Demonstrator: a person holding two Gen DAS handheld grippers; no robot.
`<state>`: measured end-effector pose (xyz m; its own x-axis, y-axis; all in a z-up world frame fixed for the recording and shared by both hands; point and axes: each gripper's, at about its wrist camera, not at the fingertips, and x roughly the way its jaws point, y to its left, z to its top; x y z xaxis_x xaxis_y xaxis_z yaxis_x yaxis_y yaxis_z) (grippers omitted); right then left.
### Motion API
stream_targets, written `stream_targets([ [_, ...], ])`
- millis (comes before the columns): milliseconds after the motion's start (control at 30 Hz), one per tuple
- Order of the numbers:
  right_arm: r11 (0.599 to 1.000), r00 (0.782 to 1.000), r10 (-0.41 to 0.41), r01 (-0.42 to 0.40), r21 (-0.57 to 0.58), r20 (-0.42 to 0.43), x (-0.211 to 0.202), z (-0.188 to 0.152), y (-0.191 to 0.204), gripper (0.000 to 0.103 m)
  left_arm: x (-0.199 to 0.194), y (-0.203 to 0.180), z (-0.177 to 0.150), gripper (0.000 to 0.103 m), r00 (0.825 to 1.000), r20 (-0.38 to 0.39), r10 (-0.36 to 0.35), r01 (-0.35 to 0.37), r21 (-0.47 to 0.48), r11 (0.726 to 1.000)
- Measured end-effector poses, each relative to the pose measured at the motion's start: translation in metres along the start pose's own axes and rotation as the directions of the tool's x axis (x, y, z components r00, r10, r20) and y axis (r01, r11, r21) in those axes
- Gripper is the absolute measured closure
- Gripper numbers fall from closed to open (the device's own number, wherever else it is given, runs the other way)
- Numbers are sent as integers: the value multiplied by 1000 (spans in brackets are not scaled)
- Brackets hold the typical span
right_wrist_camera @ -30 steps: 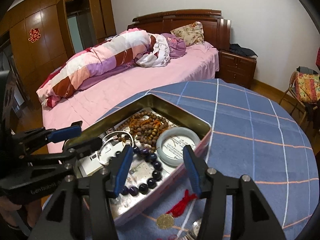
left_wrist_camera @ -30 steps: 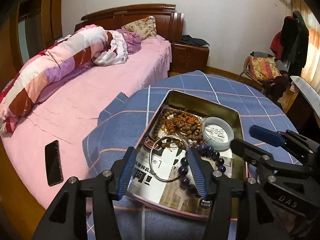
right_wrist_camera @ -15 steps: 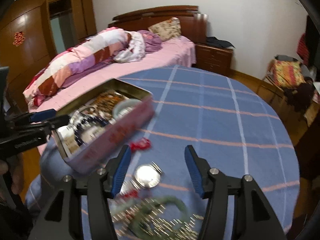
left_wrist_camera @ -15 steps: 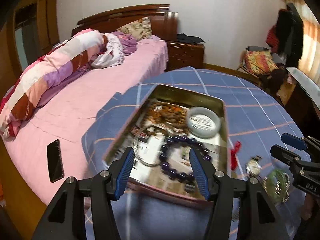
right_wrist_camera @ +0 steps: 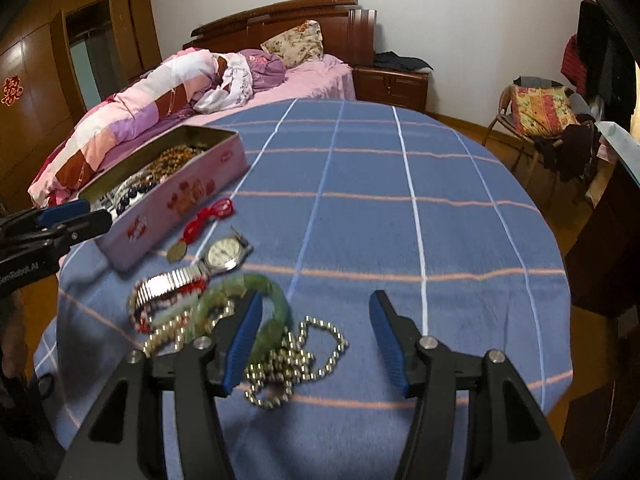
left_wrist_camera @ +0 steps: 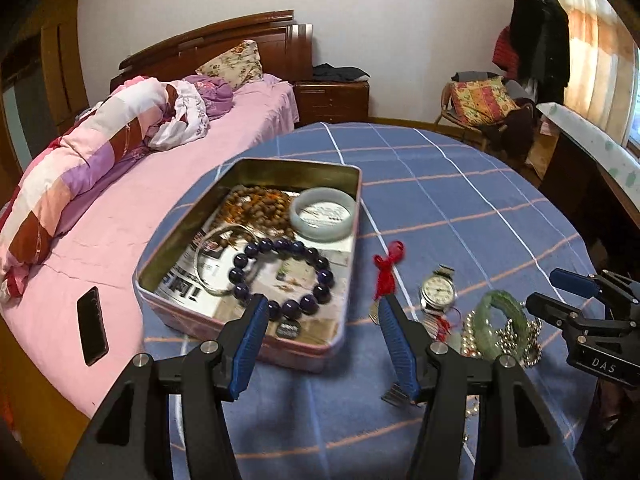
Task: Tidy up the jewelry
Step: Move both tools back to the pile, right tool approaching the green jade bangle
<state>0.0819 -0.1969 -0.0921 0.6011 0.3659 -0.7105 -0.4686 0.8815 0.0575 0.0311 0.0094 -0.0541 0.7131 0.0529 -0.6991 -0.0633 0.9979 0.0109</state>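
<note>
A pink tin box [left_wrist_camera: 240, 332] [right_wrist_camera: 176, 204] on the blue checked table holds a purple bead bracelet [left_wrist_camera: 280, 276], a pale jade bangle [left_wrist_camera: 323, 214], a thin silver bangle [left_wrist_camera: 208, 258] and brown beads [left_wrist_camera: 256, 210]. Right of the box lie a red knot charm [left_wrist_camera: 386, 268] [right_wrist_camera: 206, 216], a wristwatch [left_wrist_camera: 438, 290] [right_wrist_camera: 222, 256], a green bracelet [left_wrist_camera: 500, 320] [right_wrist_camera: 256, 312] and a gold bead chain [right_wrist_camera: 296, 356]. My left gripper [left_wrist_camera: 322, 340] is open above the box's near right corner. My right gripper [right_wrist_camera: 314, 334] is open over the chain and green bracelet.
A bed with pink sheets [left_wrist_camera: 120, 216] and a rolled quilt lies left of the table, with a black phone [left_wrist_camera: 92, 326] on it. A nightstand [left_wrist_camera: 332, 96] and a chair with a cushion [left_wrist_camera: 480, 100] stand behind. The table's far half [right_wrist_camera: 380, 160] is bare cloth.
Both grippers have pulled back from the box and swung right. The right gripper moved from over the box to over the loose jewelry pile. Both stay open and empty.
</note>
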Motion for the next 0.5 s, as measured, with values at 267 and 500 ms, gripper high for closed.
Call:
stream_targets([
  [267,999,999,34,-35,-27,-15,12,-1,9,58,1,-8,-5,45,1000,-5,-7,7,13,1000],
  [500,997,995,37,-43,-62,-89,34,3,19,81,1,-8,-6,45,1000,-5,-31,31,7,999],
])
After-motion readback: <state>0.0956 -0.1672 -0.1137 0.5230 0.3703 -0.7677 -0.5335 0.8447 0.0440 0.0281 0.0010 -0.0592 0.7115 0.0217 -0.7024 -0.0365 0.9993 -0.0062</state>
